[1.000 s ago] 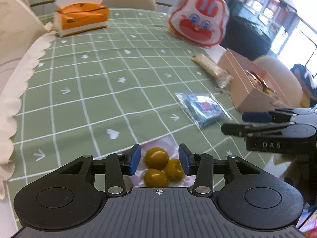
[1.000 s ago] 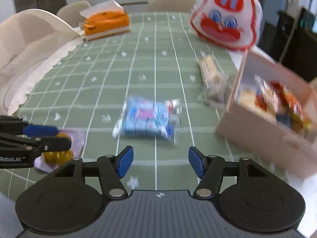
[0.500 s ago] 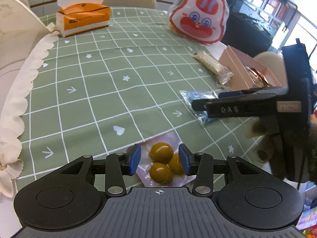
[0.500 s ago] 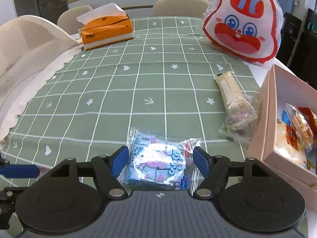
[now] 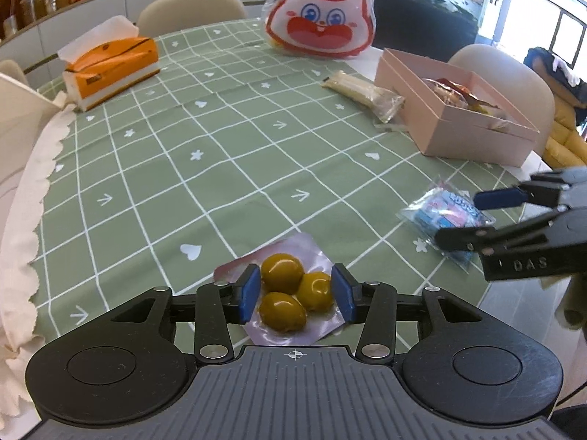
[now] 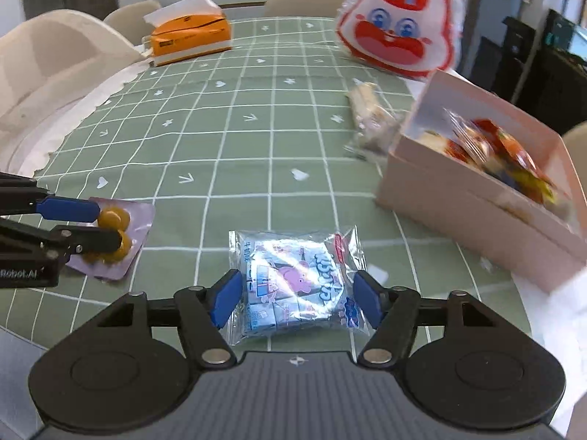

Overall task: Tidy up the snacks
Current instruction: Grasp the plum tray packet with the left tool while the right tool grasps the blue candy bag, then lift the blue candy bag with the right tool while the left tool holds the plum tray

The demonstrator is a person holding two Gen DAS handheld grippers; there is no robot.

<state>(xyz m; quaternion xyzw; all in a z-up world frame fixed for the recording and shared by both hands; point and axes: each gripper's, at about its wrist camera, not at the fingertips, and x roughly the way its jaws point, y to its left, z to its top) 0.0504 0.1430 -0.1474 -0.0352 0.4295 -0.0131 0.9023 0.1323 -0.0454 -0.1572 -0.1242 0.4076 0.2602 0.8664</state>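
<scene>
While both tools gape, three olives [image 5: 290, 291]; one blue packet [image 6: 297, 286].

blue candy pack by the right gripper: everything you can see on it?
The blue candy pack is a clear, glossy plastic bag of small blue-and-white wrapped pieces, printed with a pink cartoon figure and blue lettering, with crimped ends. It lies flat on the green checked tablecloth, near the table's front edge, short of the pink box. The right gripper straddles it, jaws open on either side; contact is unclear.
</scene>
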